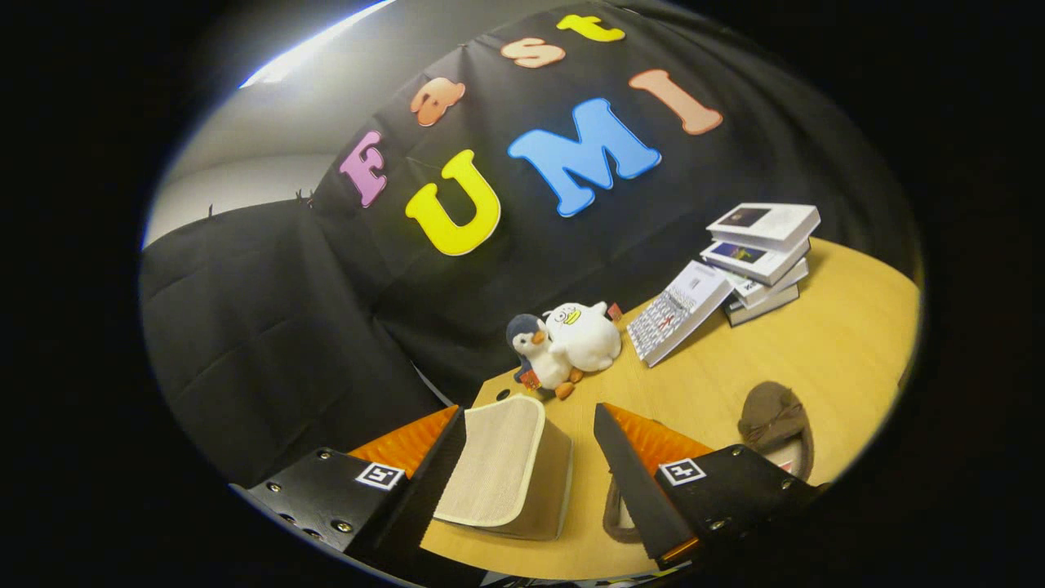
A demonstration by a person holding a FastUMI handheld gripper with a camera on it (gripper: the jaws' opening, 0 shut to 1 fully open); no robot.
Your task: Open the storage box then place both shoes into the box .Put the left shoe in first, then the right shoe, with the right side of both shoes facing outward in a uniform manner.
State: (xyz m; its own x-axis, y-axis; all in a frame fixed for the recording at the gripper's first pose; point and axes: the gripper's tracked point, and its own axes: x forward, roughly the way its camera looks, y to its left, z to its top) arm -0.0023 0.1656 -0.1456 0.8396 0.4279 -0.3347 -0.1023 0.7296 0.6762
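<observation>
A beige fabric storage box [506, 469] with a ribbed, cream-edged face sits on the wooden table [833, 343], between my fingers and close against the left one. My gripper [531, 412] is open and neither finger presses on the box. Whether the box's lid is lifted I cannot tell. A brown slipper [775, 425] lies on the table just beyond and to the right of the right finger. A second brown shoe [614, 513] peeks out from under the right finger, mostly hidden by it.
A penguin plush [535, 351] and a white duck plush [584, 335] stand at the table's far edge beyond the box. A stack of books [763, 257], with one book [678, 314] leaning on it, sits far right. Black cloth walls stand behind the table.
</observation>
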